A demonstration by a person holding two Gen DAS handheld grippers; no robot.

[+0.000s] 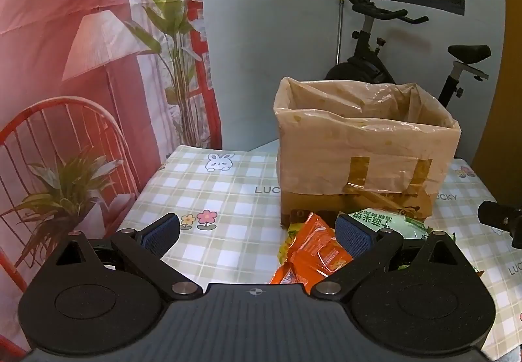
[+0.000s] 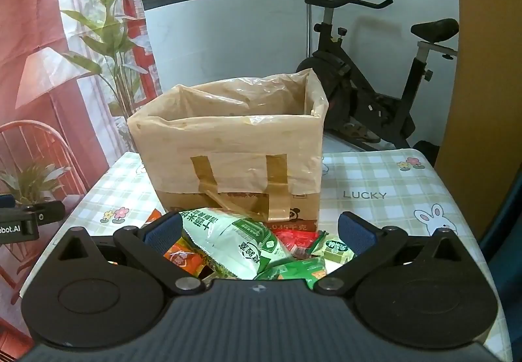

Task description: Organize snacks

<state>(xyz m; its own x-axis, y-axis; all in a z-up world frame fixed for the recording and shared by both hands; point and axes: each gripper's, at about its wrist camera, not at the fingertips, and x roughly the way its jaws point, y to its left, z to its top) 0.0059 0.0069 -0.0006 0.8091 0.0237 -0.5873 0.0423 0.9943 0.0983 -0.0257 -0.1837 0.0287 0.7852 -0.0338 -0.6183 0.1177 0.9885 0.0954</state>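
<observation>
We have both grippers over the near edge of the counter (image 2: 385,173), facing the lined cardboard box (image 2: 235,146) that stands upright in the middle of the checked cloth. The snacks lie in a loose heap on the counter just in front of the box, touching its lower front face.

The left gripper (image 1: 257,231) has its jaws fully released, with nothing between the pads. The orange packet (image 1: 310,251) sits just inside its right pad. The right gripper (image 2: 261,231) is likewise spread wide and empty, tilted down over the heap; the large green-and-white bag (image 2: 228,241) lies between its pads, above the red packet (image 2: 293,239) and the small green packet (image 2: 336,248).

The step in hand, as we judge it, is the first pick.

1. We take the top item first. The green-and-white bag overlaps its neighbours, so lifting it disturbs the least.
2. We lower the right gripper until both pads straddle the bag across its narrow side, then close on the bag alone.
3. We grip the sealed edge or a flat fold; a puffed film bag may slip or crush.
4. We lift clear of the box rim before moving forward, as the plastic liner (image 2: 228,101) stands proud and may snag.
5. We keep the left gripper apart from the right one's path.
</observation>
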